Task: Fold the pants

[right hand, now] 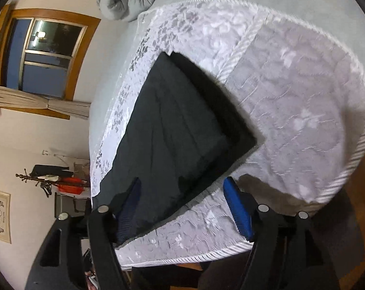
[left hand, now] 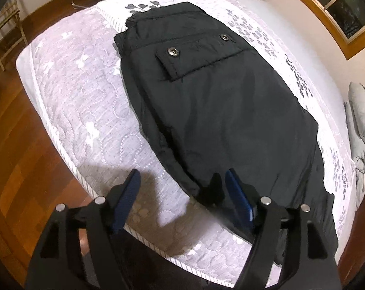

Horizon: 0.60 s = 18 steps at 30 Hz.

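Observation:
Black pants [left hand: 218, 96] lie folded into a thick oblong on a pale quilted cover [left hand: 85, 96], a pocket flap with two metal snaps facing up. My left gripper [left hand: 182, 181] hangs open just above the near end of the pants; its right finger is over the fabric edge and its left finger is over bare cover. In the right wrist view the pants [right hand: 177, 133] show a square folded corner. My right gripper [right hand: 182, 188] is open above their near edge, with its left finger over the black cloth. Neither gripper's pads press on anything.
The quilted cover [right hand: 303, 120] lies on a bed with a grey sheet. A grey duvet [left hand: 361, 133] is bunched at the far side. Wooden floor [left hand: 25, 157] surrounds the bed, with a chair [left hand: 6, 31], a window [right hand: 44, 55] and a coat rack [right hand: 49, 181] beyond.

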### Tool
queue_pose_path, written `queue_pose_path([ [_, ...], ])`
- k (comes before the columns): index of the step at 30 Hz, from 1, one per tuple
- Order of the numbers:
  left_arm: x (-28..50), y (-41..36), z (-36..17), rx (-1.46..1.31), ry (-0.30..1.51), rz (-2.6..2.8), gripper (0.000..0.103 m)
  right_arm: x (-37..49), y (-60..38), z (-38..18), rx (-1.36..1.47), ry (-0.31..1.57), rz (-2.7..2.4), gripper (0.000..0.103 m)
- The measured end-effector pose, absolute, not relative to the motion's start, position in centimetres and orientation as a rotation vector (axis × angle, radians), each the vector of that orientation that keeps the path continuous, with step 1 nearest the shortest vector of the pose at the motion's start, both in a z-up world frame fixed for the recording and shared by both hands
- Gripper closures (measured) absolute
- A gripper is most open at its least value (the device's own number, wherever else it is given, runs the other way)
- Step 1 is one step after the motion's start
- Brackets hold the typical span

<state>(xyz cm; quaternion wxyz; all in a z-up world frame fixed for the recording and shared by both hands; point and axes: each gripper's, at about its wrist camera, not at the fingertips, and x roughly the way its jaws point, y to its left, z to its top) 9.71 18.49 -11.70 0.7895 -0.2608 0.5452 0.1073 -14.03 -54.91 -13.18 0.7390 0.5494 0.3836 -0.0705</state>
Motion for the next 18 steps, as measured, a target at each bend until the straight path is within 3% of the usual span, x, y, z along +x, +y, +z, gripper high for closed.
queue_pose_path([
  [2,9.8,18.3,-11.8,-0.558,1.185,0.222,0.023,-13.3,-54.8,-14.1,1.227,0.849,-0.155,0.032],
  [8,10.9,17.9,-12.8,-0.569,1.217,0.212,0.021,-11.0,-54.3,-16.3,1.3,0.841,-0.203,0.033],
  [9,11.0,17.9,-13.0,-0.578,1.223,0.209,0.021,-10.4,-54.1,-16.0,1.287,0.834,-0.196,0.039],
  [11,11.7,17.6,-13.5,-0.588,1.232,0.204,0.021,-9.3,-53.9,-15.8,1.287,0.829,-0.16,0.07],
  [12,12.0,17.4,-13.7,-0.581,1.234,0.206,0.021,-8.8,-53.9,-15.8,1.286,0.838,-0.175,0.078],
  [14,12.4,17.0,-13.8,-0.574,1.229,0.204,0.021,-7.8,-54.2,-16.1,1.308,0.853,-0.21,0.088],
  [18,13.2,16.6,-13.8,-0.581,1.225,0.18,0.021,-6.9,-53.8,-13.7,1.237,0.835,-0.197,0.094],
])
